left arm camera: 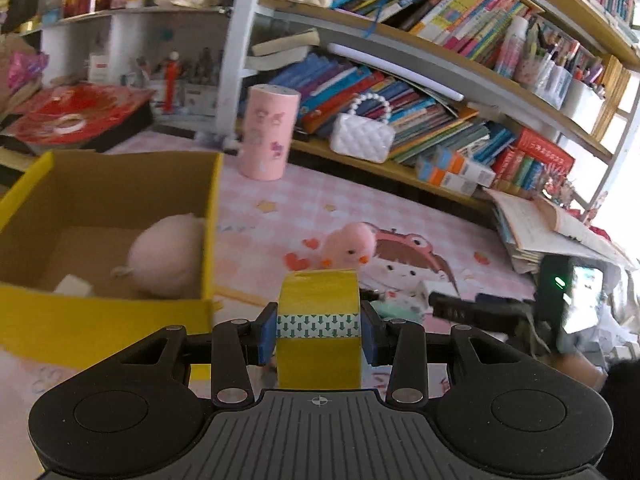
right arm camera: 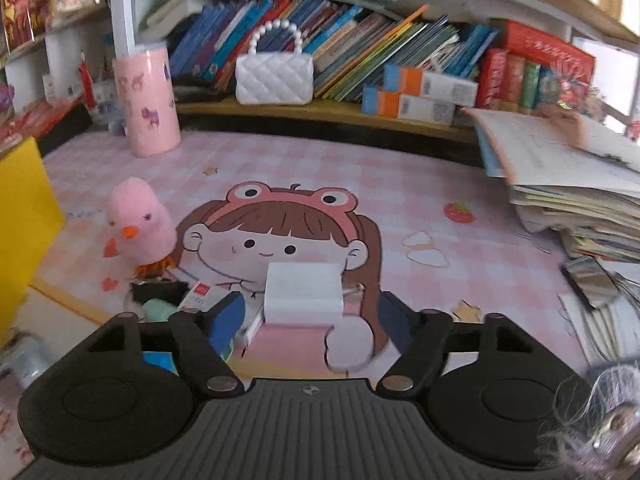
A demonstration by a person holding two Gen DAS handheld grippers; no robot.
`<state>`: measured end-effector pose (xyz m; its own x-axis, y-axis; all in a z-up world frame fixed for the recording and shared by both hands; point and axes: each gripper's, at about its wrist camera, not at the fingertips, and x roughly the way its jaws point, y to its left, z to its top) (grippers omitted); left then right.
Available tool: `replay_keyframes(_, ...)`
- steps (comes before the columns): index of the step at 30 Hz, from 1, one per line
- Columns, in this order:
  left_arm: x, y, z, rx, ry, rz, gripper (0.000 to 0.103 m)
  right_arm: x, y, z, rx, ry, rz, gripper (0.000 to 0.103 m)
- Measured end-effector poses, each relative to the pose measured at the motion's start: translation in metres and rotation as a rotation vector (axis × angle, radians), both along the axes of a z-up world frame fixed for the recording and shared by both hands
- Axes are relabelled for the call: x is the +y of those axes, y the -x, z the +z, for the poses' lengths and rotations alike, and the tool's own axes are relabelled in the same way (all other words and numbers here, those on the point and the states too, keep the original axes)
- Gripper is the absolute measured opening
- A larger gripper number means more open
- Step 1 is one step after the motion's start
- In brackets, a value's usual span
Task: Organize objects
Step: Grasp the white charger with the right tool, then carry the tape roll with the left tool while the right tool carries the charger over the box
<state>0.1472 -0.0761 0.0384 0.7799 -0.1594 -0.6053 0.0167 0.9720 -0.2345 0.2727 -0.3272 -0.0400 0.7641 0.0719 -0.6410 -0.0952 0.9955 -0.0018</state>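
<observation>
Pink checked desk mat [right arm camera: 400, 184] bears pink chick [right arm camera: 138, 222], yellow box [left arm camera: 100, 320].

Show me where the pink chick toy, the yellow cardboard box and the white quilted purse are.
pink chick toy [right arm camera: 138, 224]: right wrist view, middle of its fuzzy body.
yellow cardboard box [left arm camera: 100, 328]: left wrist view, its near outer wall.
white quilted purse [right arm camera: 274, 78]: right wrist view, centre of its quilted front.
</observation>
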Motion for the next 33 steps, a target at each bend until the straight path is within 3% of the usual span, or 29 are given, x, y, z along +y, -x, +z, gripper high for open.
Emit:
replay_keyframes(5,0.009,0.016,0.005,-0.021,-0.015,0.020,0.039,0.004,-0.029,-0.015,0.043,0.029,-0.005,0.067)
replay_keyframes(12,0.015,0.028,0.005,-0.026,-0.011,0.020,0.039,-0.009,-0.047,-0.025,0.097,-0.069,-0.049,0.063)
replay_keyframes(15,0.016,0.030,0.006,-0.034,-0.002,0.009,0.039,-0.010,-0.043,-0.021,0.100,-0.060,-0.063,0.063)
replay_keyframes(23,0.011,0.031,0.003,-0.058,0.037,-0.073,0.039,-0.017,0.020,0.021,0.039,-0.140,-0.149,0.063)
replay_keyframes(29,0.009,0.031,-0.003,-0.057,0.064,-0.140,0.039,-0.002,0.084,0.044,0.080,-0.243,-0.185,0.063)
replay_keyframes(33,0.015,0.042,-0.003,-0.071,0.084,-0.185,0.039,0.024,0.125,0.053,0.089,-0.252,-0.164,0.063)
